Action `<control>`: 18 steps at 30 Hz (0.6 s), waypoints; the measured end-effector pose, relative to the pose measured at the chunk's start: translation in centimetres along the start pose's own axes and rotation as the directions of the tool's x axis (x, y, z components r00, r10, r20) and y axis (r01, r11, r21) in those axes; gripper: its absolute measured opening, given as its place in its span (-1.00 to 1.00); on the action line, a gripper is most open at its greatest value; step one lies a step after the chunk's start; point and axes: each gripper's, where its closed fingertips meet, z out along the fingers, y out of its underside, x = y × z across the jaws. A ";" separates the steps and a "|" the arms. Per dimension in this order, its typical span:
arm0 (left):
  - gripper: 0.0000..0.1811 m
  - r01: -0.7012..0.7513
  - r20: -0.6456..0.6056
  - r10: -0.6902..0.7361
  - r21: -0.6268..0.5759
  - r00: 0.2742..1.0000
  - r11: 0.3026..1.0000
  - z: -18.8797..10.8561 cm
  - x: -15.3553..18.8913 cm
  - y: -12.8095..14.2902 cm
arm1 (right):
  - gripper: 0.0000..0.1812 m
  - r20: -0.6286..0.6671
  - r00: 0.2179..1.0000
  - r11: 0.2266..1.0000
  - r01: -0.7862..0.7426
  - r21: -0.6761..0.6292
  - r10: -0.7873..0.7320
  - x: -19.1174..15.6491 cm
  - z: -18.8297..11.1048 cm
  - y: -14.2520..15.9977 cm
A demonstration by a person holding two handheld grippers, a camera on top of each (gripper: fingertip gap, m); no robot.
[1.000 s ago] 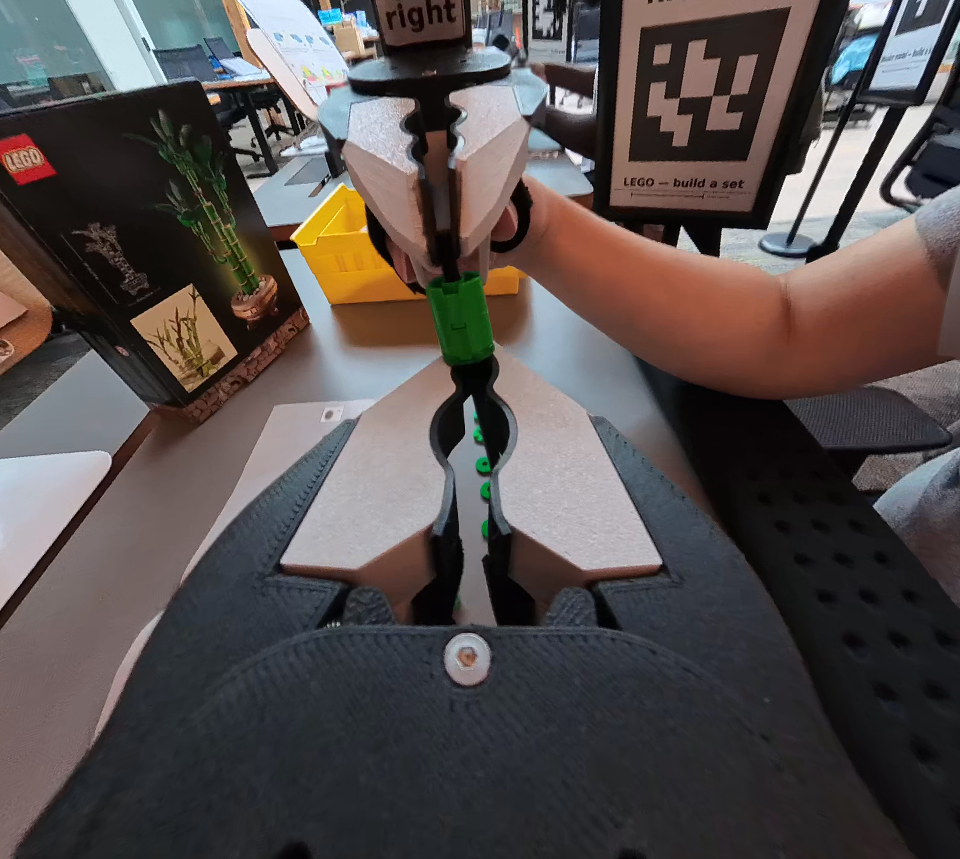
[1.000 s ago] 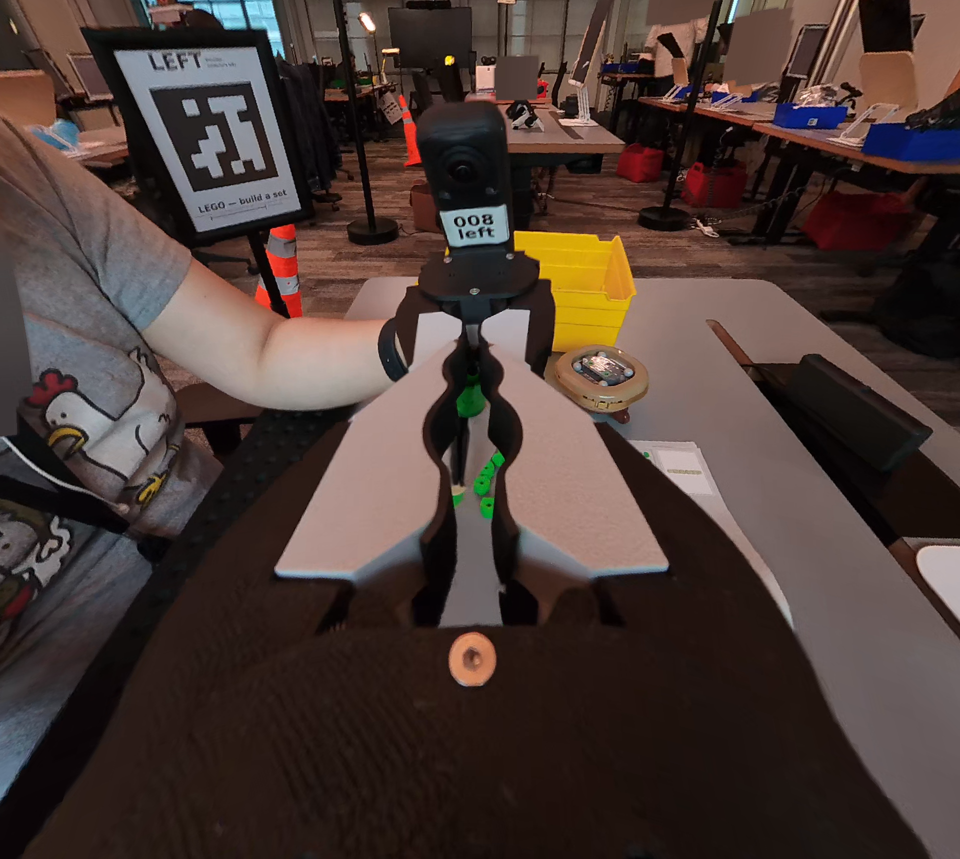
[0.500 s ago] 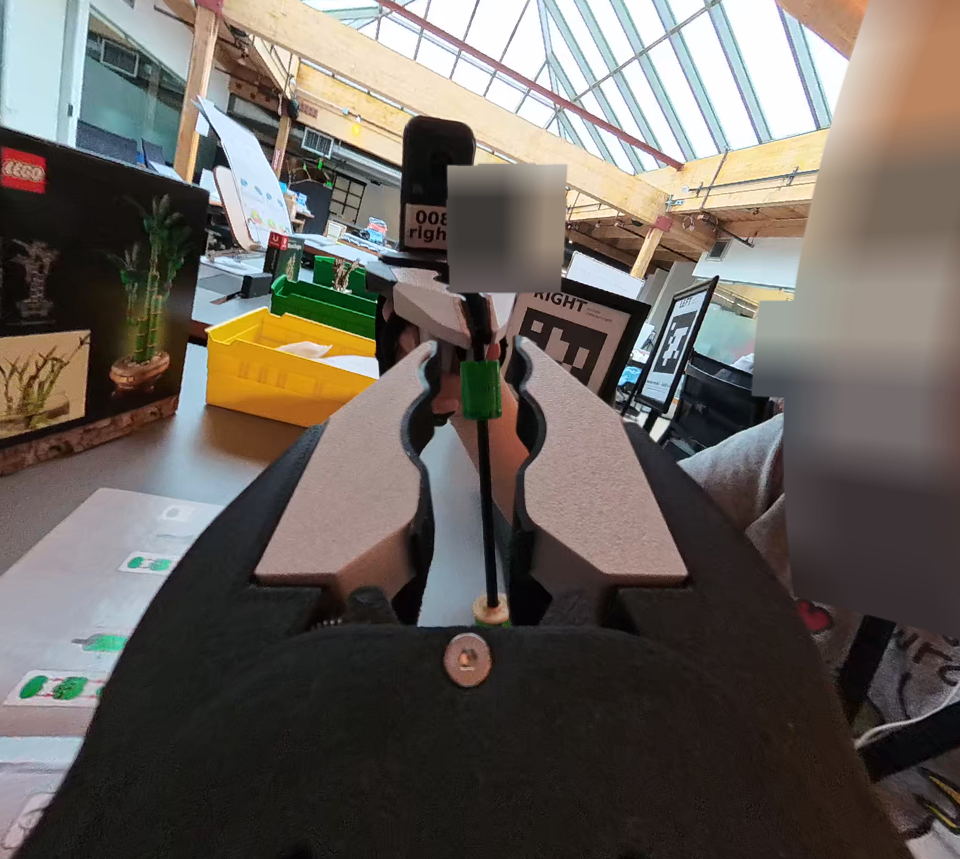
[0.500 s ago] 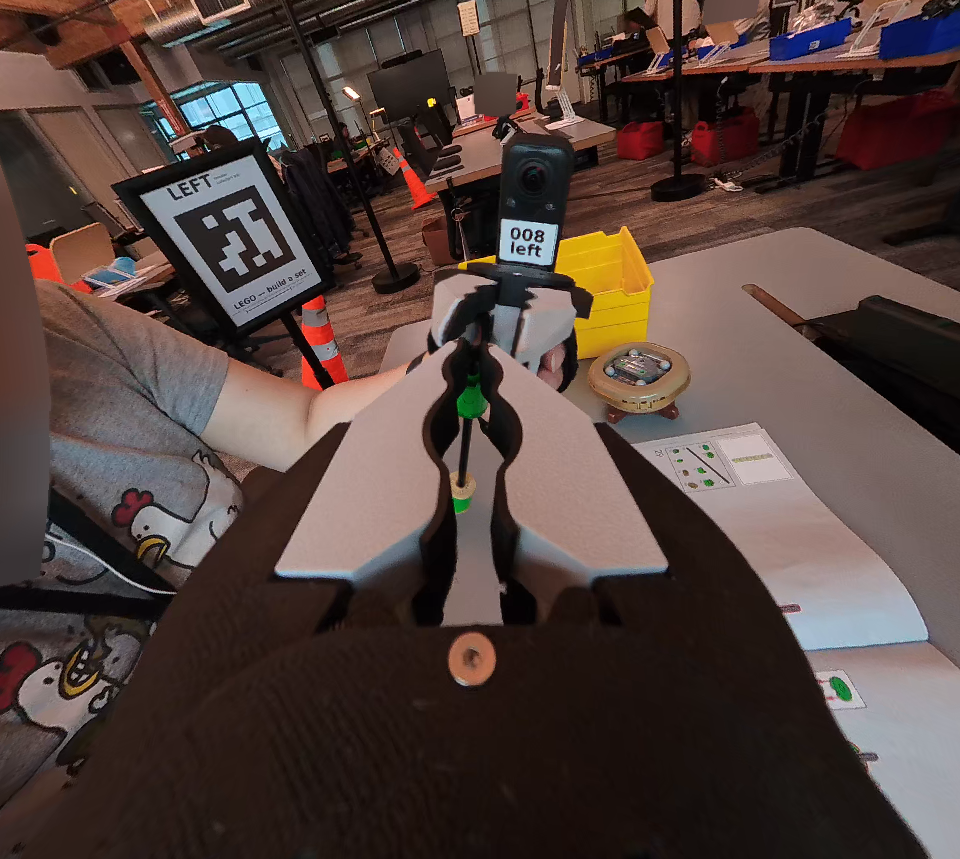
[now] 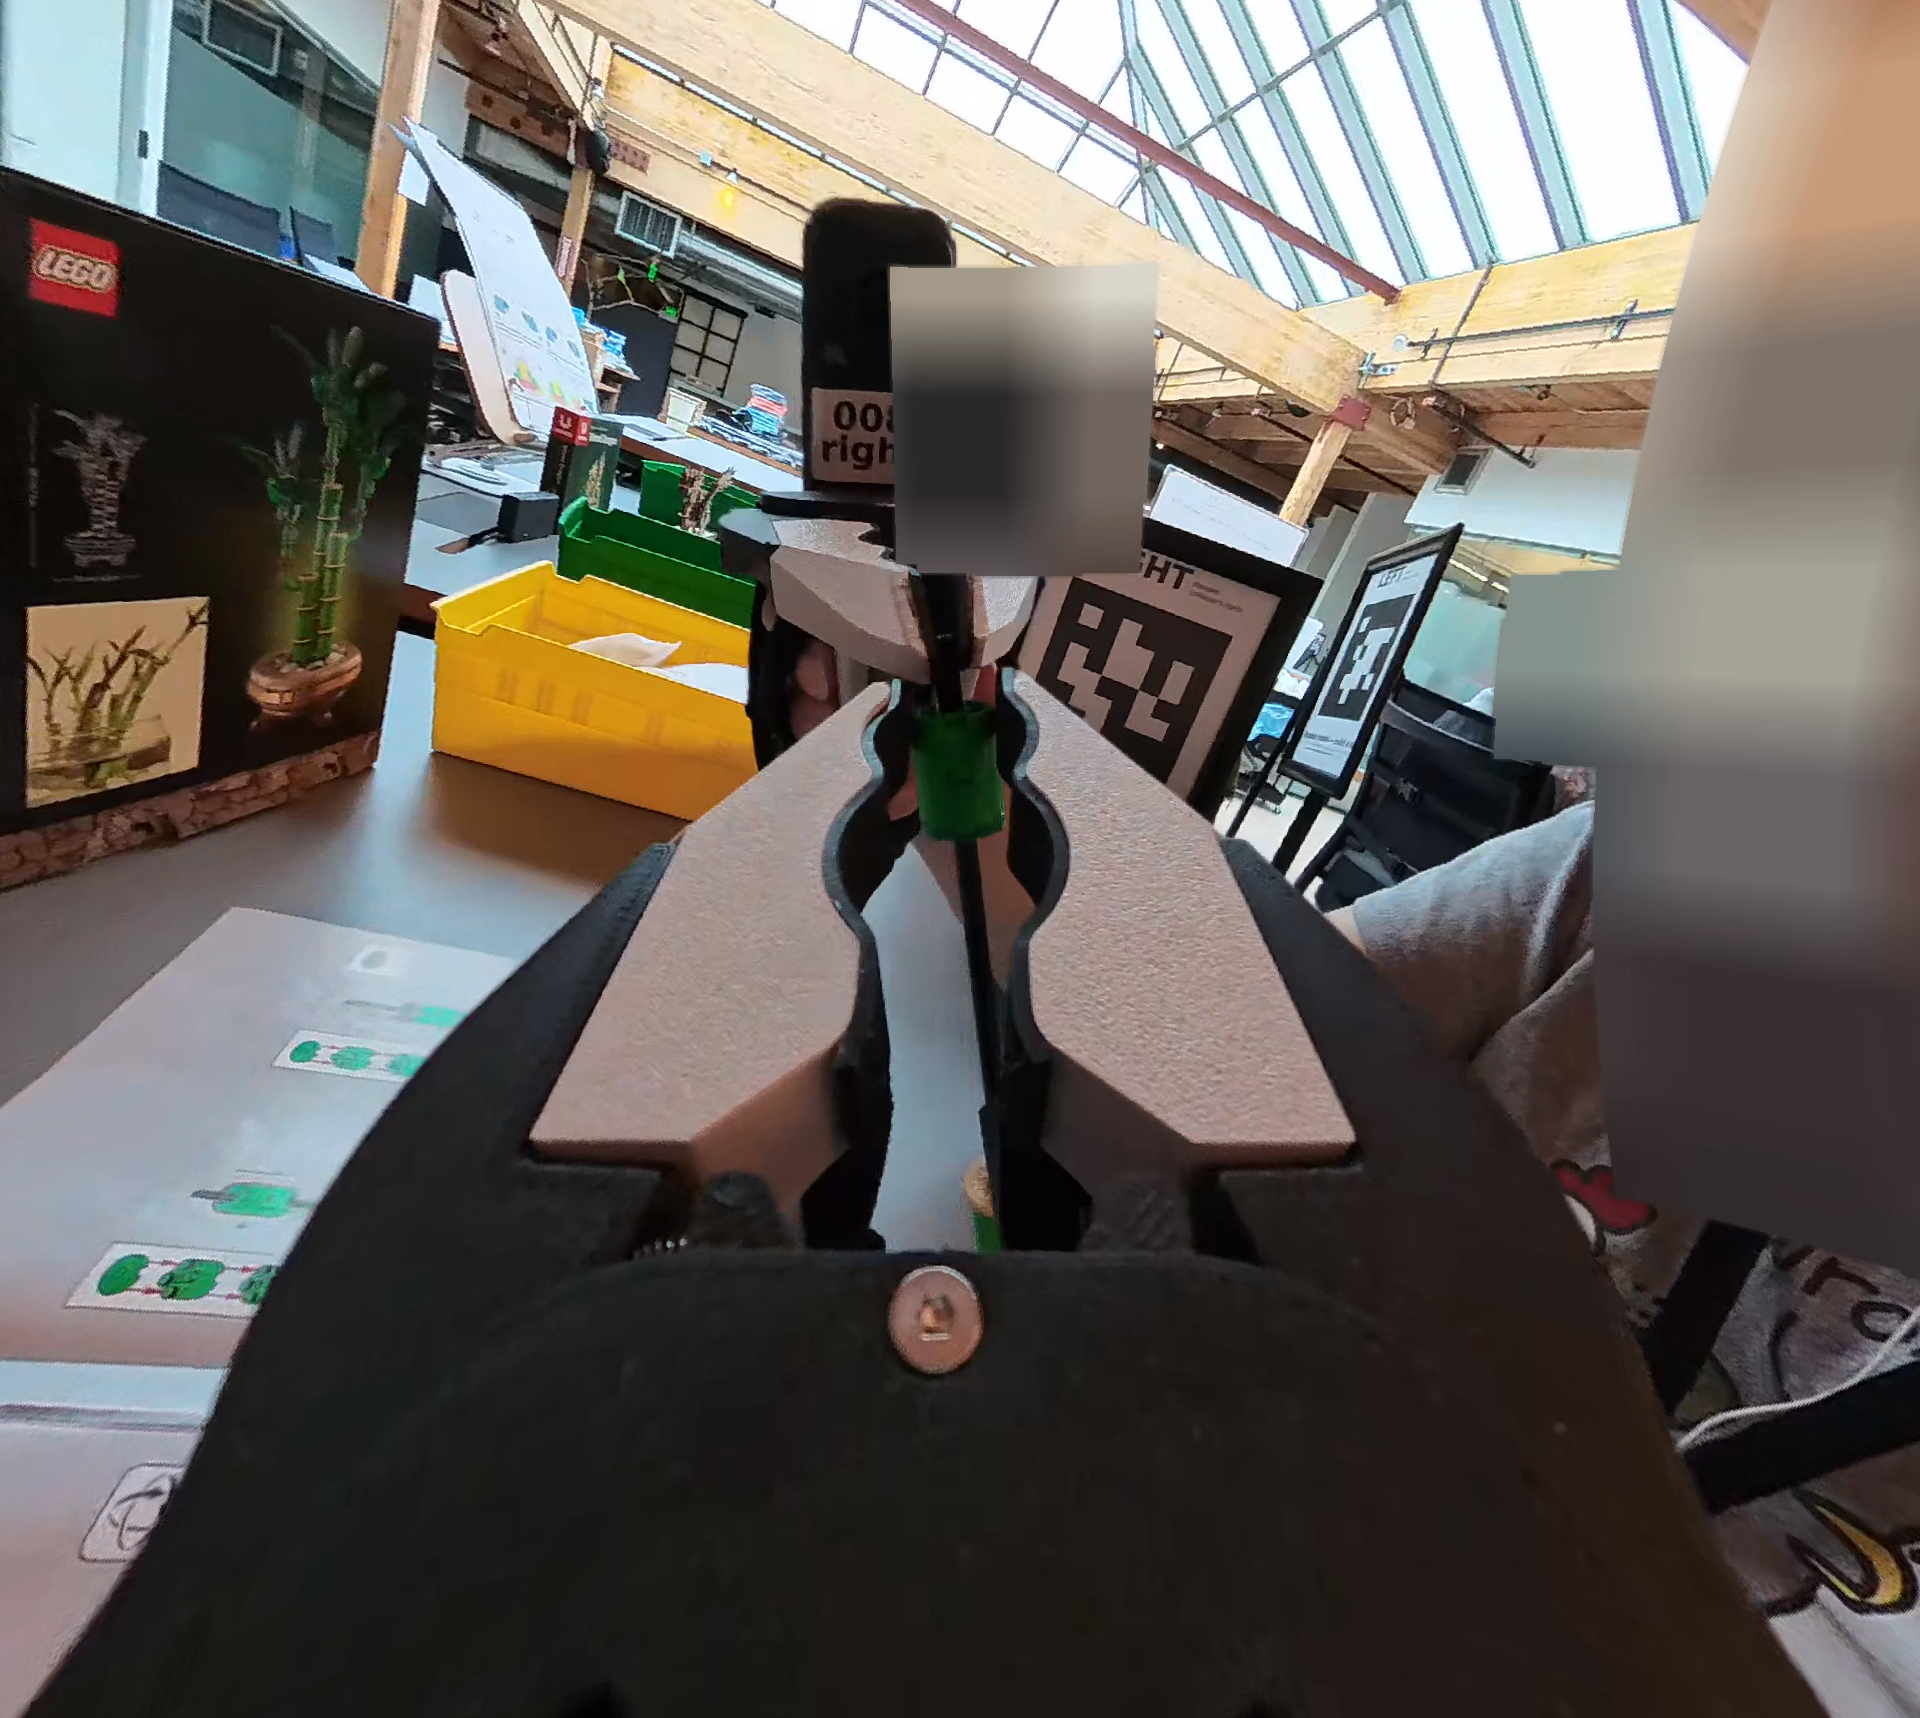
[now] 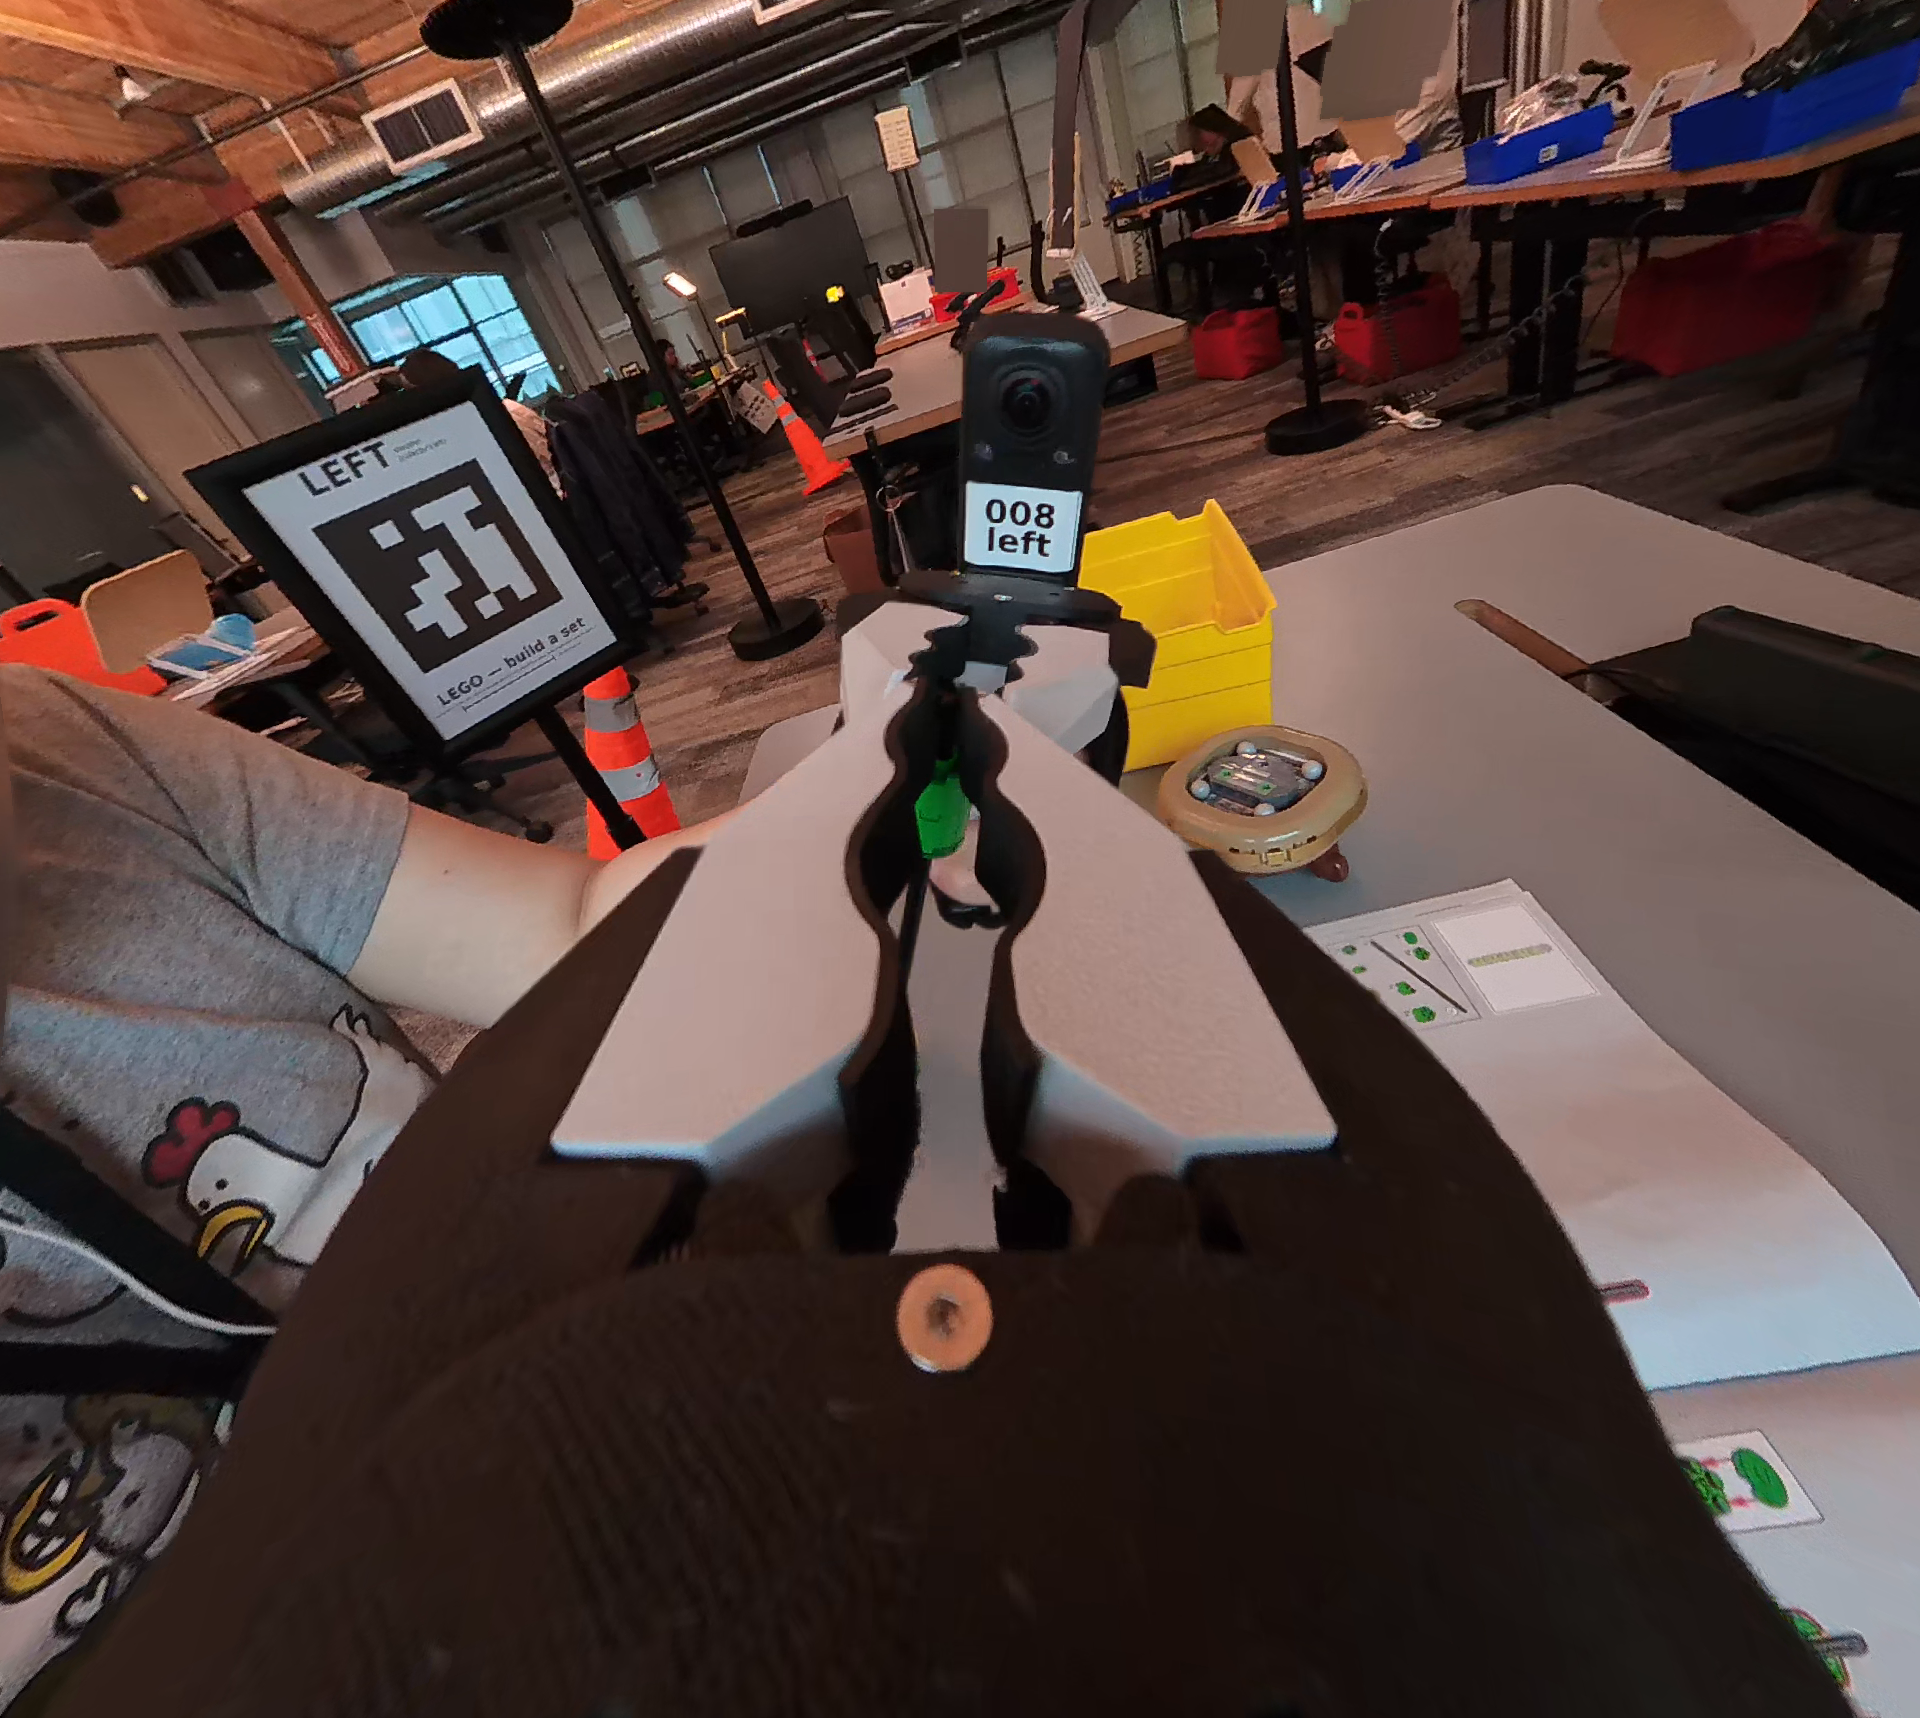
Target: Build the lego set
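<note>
Step in hand looks like threading: left gripper point(image 5: 951, 769), jaws clamped on green sleeve point(image 5: 954, 769) at 12 o'clock, right gripper point(image 6: 943, 769) jaws pinching black rod point(image 5: 977, 951); next, slide it coaxially.

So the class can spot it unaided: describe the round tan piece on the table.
Start at the yellow bin on the grey table. Just right of it, above the instruction sheet, sits the round tan base. It alone is tan and ring-rimmed, on small brown feet.
</note>
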 end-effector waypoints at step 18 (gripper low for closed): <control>-0.84 0.095 0.040 -0.096 0.009 0.995 0.995 -0.8 -1.7 0.3 | -0.99 0.014 0.990 0.989 -0.141 0.052 0.140 1.9 0.4 0.4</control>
